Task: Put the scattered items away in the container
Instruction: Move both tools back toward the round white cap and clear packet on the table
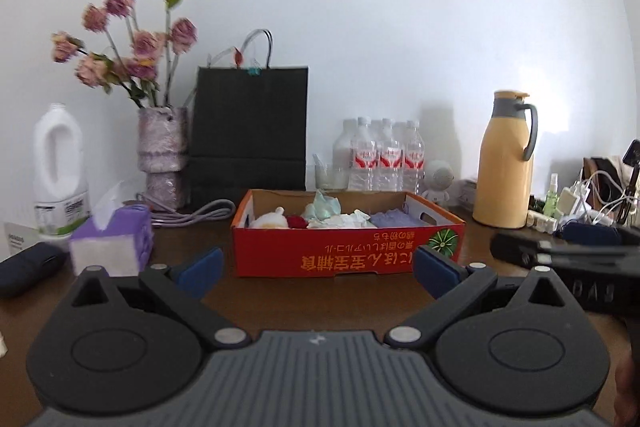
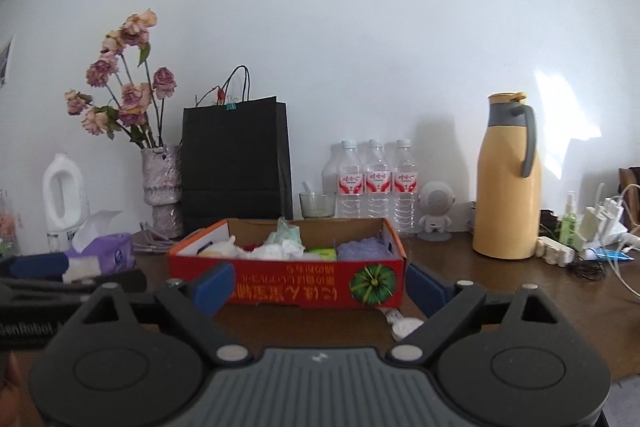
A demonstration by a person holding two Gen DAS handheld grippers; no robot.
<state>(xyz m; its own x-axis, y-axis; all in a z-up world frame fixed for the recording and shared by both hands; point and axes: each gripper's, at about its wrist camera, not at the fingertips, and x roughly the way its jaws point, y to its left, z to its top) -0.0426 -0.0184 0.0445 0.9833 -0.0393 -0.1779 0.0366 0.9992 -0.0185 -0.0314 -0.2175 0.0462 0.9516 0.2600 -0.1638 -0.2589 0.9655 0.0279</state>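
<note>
The cardboard box [image 2: 286, 283] stands on the brown surface [image 2: 500, 291], already holding soft items: crumpled white tissue [image 2: 276, 249], a pale green wad [image 1: 324, 207] and a lilac cloth [image 2: 360, 249]. One scattered item remains visible: a small white crumpled object [image 2: 402, 325] on the surface just in front of the box's right corner; it appears to be paper or wrapping, but the view is partly blocked. Expect it to be light, soft and easily crushed; pinch it across its bulk. Left tool [image 1: 316, 269]: jaws wide apart, empty. Right tool [image 2: 320, 287]: jaws wide apart, empty.
</note>
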